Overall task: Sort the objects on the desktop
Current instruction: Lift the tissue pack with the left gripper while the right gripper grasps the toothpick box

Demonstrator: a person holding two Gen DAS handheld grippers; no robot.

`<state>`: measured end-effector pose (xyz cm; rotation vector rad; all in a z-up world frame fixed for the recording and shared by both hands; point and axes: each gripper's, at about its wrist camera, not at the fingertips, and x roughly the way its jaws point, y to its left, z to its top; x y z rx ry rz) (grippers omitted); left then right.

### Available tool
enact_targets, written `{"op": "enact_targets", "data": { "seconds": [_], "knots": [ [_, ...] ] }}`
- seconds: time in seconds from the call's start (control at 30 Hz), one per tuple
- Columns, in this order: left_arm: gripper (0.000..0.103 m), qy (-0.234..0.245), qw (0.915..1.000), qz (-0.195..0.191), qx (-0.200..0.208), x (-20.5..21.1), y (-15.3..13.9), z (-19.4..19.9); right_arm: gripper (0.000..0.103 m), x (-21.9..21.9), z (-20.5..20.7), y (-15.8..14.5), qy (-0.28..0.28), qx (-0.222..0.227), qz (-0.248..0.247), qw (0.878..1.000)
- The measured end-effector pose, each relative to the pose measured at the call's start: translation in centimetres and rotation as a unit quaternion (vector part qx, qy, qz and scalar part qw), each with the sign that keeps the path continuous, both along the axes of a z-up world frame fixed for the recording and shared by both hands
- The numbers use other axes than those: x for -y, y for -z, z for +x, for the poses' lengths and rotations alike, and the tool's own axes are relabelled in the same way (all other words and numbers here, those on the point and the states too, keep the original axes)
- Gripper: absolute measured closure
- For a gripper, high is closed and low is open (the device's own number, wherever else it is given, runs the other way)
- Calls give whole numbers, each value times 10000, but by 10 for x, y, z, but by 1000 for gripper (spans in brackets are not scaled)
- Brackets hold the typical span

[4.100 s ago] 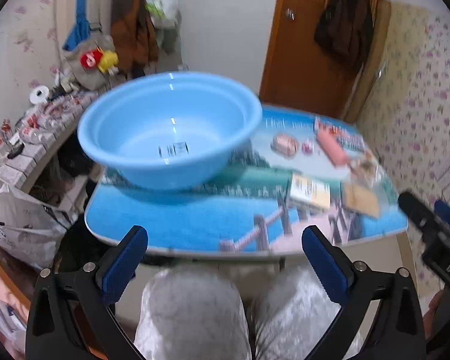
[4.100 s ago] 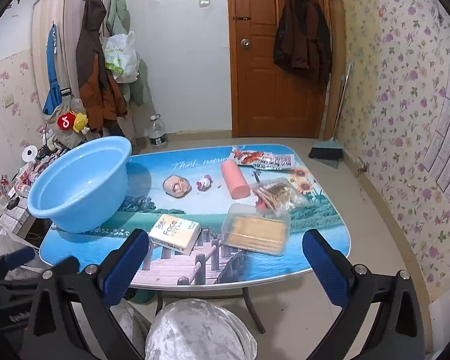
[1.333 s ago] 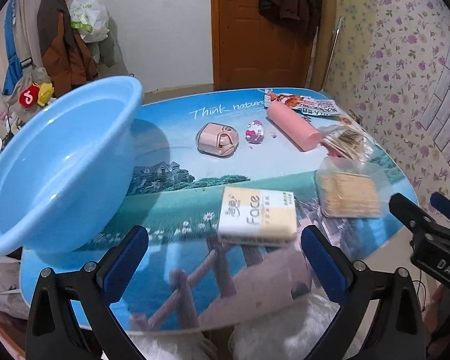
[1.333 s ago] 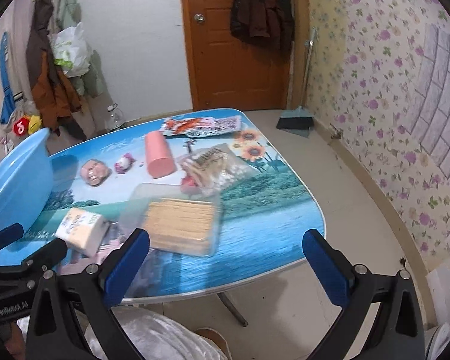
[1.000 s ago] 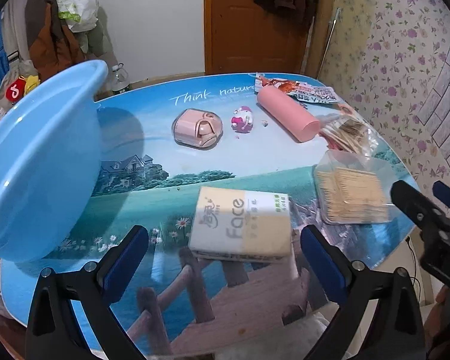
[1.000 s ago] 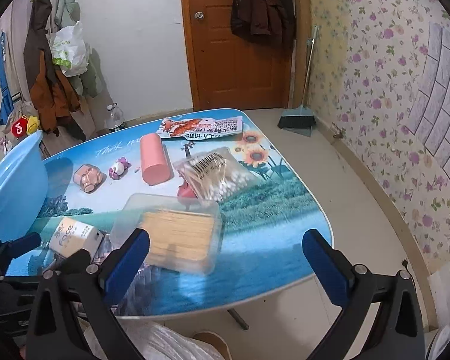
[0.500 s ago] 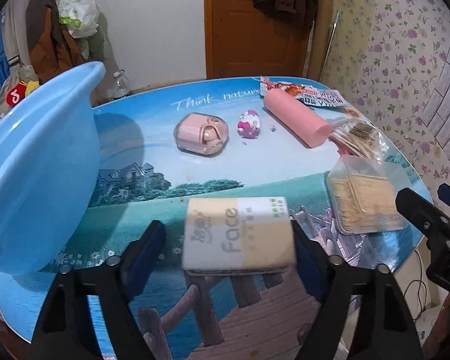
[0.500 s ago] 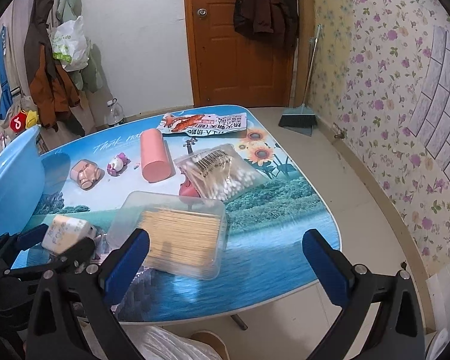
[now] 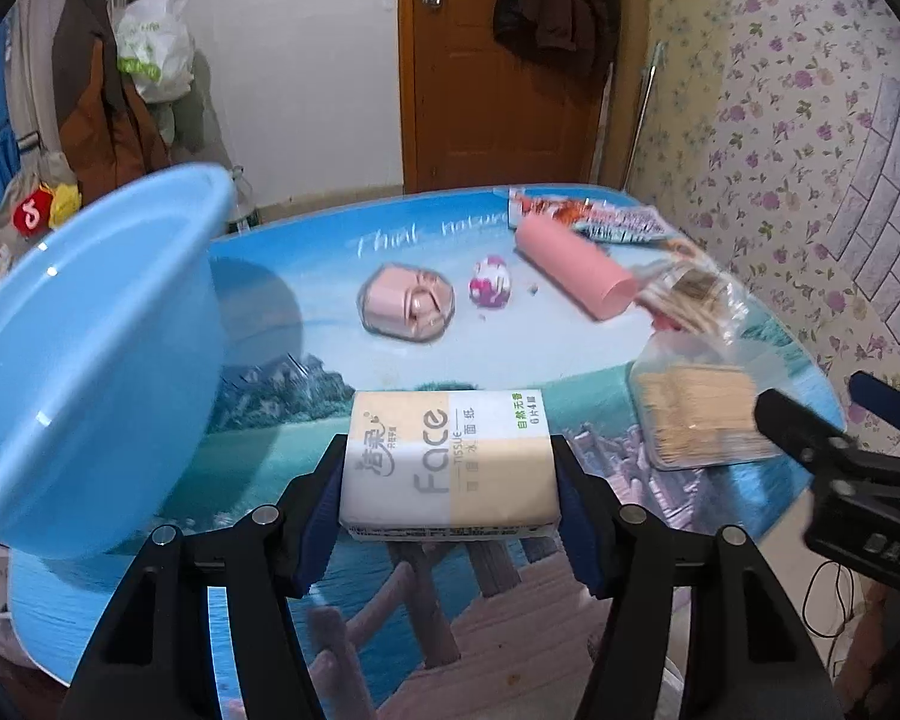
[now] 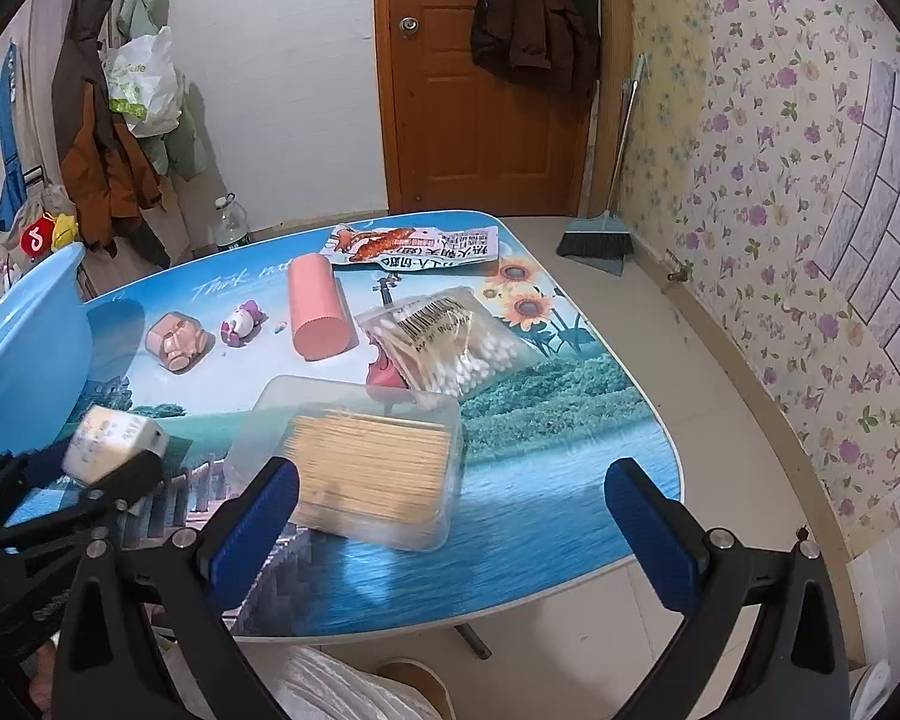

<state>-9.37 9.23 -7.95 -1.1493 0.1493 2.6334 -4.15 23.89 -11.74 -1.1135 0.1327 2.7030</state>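
Your left gripper point(image 9: 449, 516) is closing its fingers on the tissue pack point(image 9: 447, 463) at the near worktop point(image 9: 306, 324) edge; squeezed soft, it may slip. Right gripper point(image 10: 450, 516) hangs open above the toothpick box point(image 10: 360, 456).

The round plastic basin point(image 9: 90, 360) at nine o'clock was sky blue. The soft tissue pack point(image 9: 447, 465) was white and cream. The cylindrical case point(image 9: 576, 267) at one o'clock was salmon pink. The glossy tabletop point(image 10: 540, 420) bore a printed lake-and-sunflower scene.

Blue basin point(image 9: 90, 372) crowding table's point(image 9: 306, 468) left
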Motion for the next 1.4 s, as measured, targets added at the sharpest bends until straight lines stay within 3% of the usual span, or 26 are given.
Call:
{"op": "enact_targets", "data": {
  "seconds": [0.2, 0.5, 0.73, 0.93, 1.4],
  "knots": [
    [42, -89, 9993, 170, -318, 14, -28, 9, 0, 5, -1, -3, -31, 45, -248, 9997],
    [42, -356, 9963, 376, -686, 48, -64, 20, 0, 36, -16, -1, -168, 99, 126, 9997],
    [42, -555, 9951, 436, -695, 69, -67, 25, 0, 48, -32, 7, -16, 203, 296, 9994],
    [42, -451, 9947, 516, -764, 72, -76, 32, 1, 54, -34, 10, 156, 252, 591, 9978],
    [42, -623, 9937, 598, -717, 85, -74, 32, 1, 45, -38, 29, 276, 505, 422, 9975]
  ]
}}
